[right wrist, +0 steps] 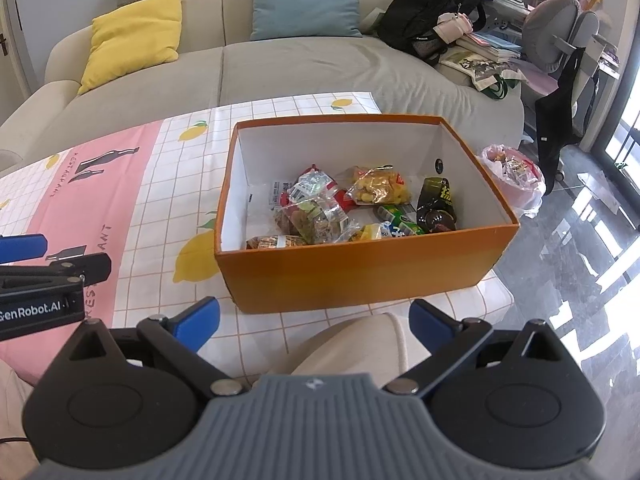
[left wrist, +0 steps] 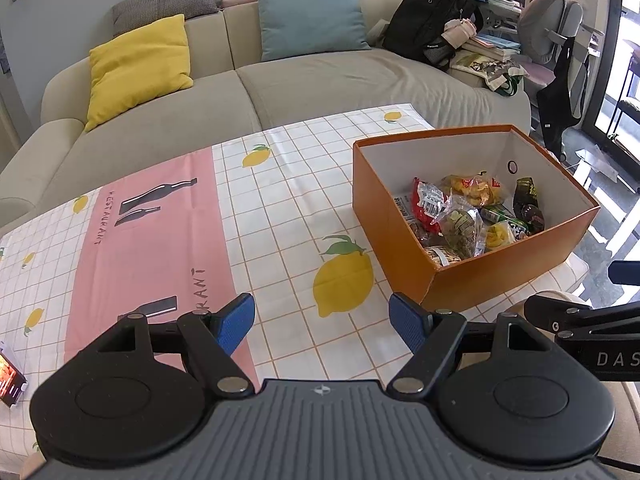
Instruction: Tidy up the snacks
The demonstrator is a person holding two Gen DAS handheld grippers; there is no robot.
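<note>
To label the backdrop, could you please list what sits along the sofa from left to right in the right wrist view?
Yellow cushion → blue cushion → black backpack → stack of books.

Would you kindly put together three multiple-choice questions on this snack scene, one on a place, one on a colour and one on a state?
1. Where are the snack packets?
A. Inside the box
B. Spread on the tablecloth
C. On the sofa

2. What colour is the outside of the box?
A. Blue
B. Orange
C. Green

3. How do the left claw and right claw stand?
A. Both shut on packets
B. One open, one shut
C. Both open and empty

Answers: 1 A, the packets lie heaped on the box floor. 2 B, its outer walls are orange and the inside white. 3 C, each wrist view shows blue pads wide apart with nothing between.
</note>
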